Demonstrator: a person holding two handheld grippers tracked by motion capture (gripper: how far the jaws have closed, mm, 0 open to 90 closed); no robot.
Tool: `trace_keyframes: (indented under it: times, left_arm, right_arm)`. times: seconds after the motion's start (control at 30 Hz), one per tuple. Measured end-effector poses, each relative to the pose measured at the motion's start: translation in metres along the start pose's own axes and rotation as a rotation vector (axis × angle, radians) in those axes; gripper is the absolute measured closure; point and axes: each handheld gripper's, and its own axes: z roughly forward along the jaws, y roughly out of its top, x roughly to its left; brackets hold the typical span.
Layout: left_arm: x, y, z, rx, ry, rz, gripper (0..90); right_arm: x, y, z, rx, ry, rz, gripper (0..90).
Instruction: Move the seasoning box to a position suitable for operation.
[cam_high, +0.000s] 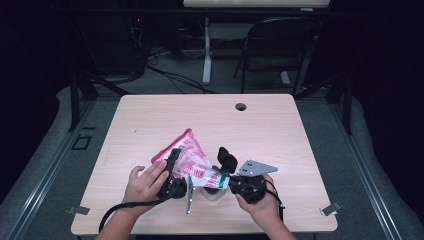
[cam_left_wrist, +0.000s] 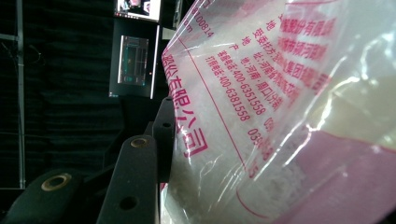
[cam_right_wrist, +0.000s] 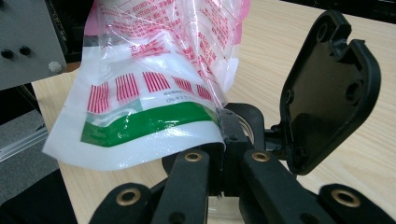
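A clear plastic bag (cam_high: 187, 157) with pink print, a green band and white grains inside is held tilted above the table's front middle. My left gripper (cam_high: 172, 167) is shut on its upper part; in the left gripper view one black finger (cam_left_wrist: 163, 126) presses the bag (cam_left_wrist: 280, 116) and the other is hidden behind it. My right gripper (cam_high: 222, 170) stands open at the bag's lower end. In the right gripper view the bag's (cam_right_wrist: 154, 107) bottom corner lies in the throat between the jaws, and one finger (cam_right_wrist: 327, 88) is swung wide to the right.
The wooden table (cam_high: 270, 130) has a cable hole (cam_high: 241, 106) near its far edge. A small pale object (cam_high: 212, 195) sits on the table under the bag. A folding chair (cam_high: 280, 45) and desk legs stand beyond the table.
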Motion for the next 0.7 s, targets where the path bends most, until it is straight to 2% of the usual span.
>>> trace_keyframes:
  times: [0.5, 0.7]
  left_arm:
    - [0.0030, 0.0043, -0.0021, 0.007, -0.002, 0.030, 60.9]
    - [0.0019, 0.0055, -0.0021, -0.002, 0.020, 0.061, 60.7]
  right_arm:
    - [-0.0016, -0.0018, -0.0014, -0.003, -0.003, 0.008, 90.0]
    - [-0.0024, -0.0035, -0.0005, 0.006, -0.006, 0.009, 90.0]
